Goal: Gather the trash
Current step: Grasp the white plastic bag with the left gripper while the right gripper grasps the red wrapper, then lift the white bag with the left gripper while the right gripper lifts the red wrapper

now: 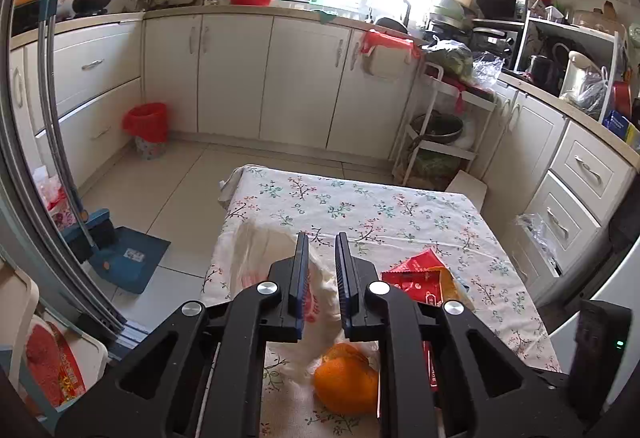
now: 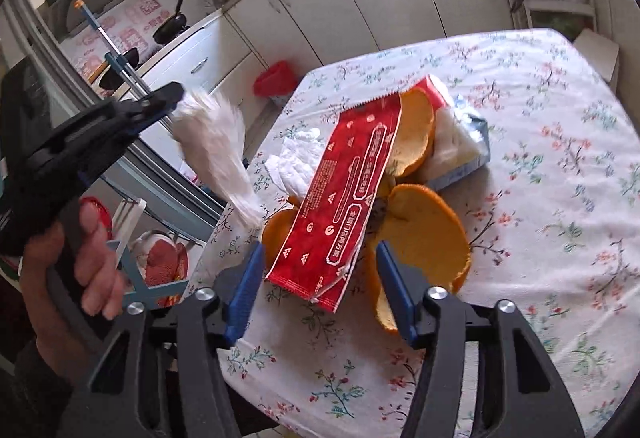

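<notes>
The left claw (image 2: 178,98) pinches a white plastic bag (image 2: 216,150), lifted off the table (image 2: 560,158). The right claw (image 2: 320,290) is half open (nothing in it), just over a red wrapper (image 2: 340,198). Orange peels (image 2: 428,234) and tissue (image 2: 296,158) lie beside it.

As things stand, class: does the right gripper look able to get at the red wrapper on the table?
Probably yes. The right gripper is open, with the near end of the red wrapper lying just ahead of its fingers. Nothing sits between them. The left gripper, shut on a white bag, is off to the side.
</notes>
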`<state>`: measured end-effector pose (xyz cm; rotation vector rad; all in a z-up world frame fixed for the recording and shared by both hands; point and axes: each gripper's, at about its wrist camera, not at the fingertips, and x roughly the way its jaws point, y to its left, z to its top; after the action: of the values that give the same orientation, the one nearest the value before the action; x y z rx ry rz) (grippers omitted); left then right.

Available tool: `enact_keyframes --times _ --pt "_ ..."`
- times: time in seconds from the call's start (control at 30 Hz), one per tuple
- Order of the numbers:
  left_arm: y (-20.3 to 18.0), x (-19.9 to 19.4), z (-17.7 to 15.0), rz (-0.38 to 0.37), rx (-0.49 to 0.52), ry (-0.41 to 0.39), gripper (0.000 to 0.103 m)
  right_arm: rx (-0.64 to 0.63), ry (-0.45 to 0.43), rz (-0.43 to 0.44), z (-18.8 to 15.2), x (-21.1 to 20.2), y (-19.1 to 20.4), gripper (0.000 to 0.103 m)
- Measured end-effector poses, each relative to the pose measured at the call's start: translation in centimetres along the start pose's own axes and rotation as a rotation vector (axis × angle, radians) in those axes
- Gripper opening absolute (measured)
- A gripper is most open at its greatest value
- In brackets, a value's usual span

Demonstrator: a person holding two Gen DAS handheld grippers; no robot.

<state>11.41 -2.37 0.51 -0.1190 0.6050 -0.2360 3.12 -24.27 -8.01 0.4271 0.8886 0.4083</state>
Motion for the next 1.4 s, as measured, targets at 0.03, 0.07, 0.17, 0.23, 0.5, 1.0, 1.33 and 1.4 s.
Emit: enact_keyframes --times 0.03,0.07,0.17,0.23,0.5,1.0,1.33,1.4 --pt "0.0 -0.1 0.0 0.0 0.004 0.0 0.011 0.007 0.001 0.0 0.1 0.2 0.0 0.054" --pt "0.0 -0.1 0.0 -0.002 0.01 0.002 0.01 0.012 0.001 0.0 0.1 0.2 0.0 0.052" --pt "0.0 0.2 -0.2 -0.001 0.016 0.021 0.008 0.045 0.002 0.016 0.3 0.7 -0.2 0.043" --pt "0.3 0.5 -0.3 -0.001 0.01 0.037 0.008 0.061 0.001 0.029 0.5 0.8 -0.4 0.03" --pt "3.4 5.7 -2.3 -0.025 -0.09 0.291 0.032 0.057 -0.047 0.088 1.1 -0.9 -0.4 0.003" --pt "-3.5 15.0 -0.1 0.144 0.358 0.317 0.071 0.093 -0.01 0.107 1.8 -1.0 -2.8 0.003" --pt "-4.2 20.2 -0.8 0.148 0.38 0.436 0.014 0.178 0.081 0.177 1.9 2.1 -3.9 0.003" --pt "-3.9 19.8 -0.4 0.144 0.359 0.417 0.011 0.187 0.08 0.209 1.8 2.2 -3.8 0.003"
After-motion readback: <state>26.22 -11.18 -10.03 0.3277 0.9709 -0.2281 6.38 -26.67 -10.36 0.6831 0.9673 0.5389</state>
